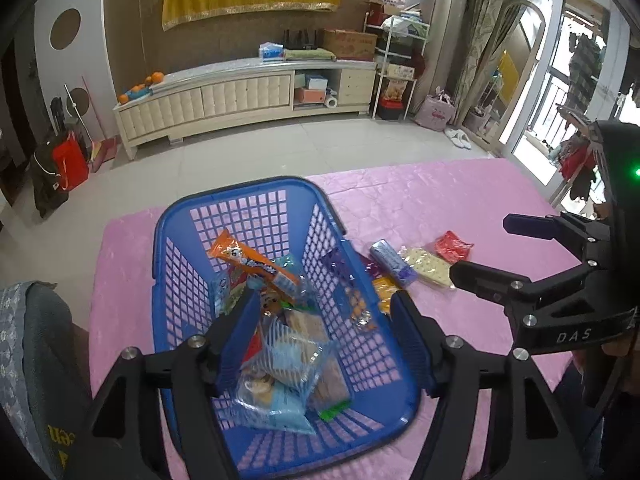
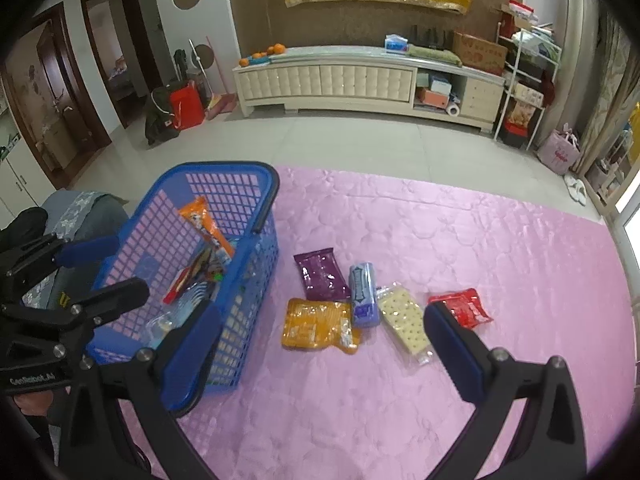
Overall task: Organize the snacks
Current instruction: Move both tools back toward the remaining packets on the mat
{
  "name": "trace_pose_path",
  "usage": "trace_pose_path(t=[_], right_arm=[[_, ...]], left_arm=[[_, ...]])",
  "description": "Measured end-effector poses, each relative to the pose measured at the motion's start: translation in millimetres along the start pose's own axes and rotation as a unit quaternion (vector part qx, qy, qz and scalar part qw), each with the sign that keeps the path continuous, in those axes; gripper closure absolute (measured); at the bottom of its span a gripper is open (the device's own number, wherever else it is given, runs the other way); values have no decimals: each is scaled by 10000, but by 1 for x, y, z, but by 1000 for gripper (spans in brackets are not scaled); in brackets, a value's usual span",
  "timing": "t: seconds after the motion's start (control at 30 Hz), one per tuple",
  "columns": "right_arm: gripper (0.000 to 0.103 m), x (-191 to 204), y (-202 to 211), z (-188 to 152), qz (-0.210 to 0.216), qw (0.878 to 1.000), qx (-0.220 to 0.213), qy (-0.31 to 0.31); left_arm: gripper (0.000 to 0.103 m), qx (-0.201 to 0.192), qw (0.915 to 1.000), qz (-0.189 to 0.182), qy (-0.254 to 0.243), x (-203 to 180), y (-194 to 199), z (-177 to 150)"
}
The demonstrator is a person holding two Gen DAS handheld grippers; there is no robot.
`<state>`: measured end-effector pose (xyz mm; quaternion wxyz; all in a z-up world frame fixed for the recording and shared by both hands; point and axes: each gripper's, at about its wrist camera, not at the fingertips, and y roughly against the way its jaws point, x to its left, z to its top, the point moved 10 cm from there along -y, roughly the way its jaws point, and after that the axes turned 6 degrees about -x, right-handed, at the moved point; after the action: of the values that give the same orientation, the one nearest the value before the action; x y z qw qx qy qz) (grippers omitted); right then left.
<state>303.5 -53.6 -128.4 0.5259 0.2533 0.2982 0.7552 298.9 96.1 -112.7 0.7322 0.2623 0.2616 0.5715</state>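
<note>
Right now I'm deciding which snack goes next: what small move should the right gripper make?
Probably lower the open right gripper onto the orange packet, nearest the blue basket. Five packets still lie on the pink cloth, and both grippers are empty.

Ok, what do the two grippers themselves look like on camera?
Both are matte black frames with silver bolts and two blue-padded fingers each. The left gripper reads "GenRobot.AI" seen from the right wrist; the right gripper reads "DAS" and shows a green light seen from the left.
</note>
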Motion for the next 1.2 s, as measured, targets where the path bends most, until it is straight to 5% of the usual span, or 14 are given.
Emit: trace_pose_path(t=[0.2,0.53,1.2], right_arm=[[0,1,40,2,-38,9998,-202,54],[0,-3,93,-7,-115,9990,-406,115],[0,-83,108,-33,-381,9988,-298,116]], left_arm=[[25,-290,9993,-46,-242,-24,35,5],[23,-523,9974,-98,-476,-62,72,4],[23,-260,9983,-190,-484,-127,37,3]])
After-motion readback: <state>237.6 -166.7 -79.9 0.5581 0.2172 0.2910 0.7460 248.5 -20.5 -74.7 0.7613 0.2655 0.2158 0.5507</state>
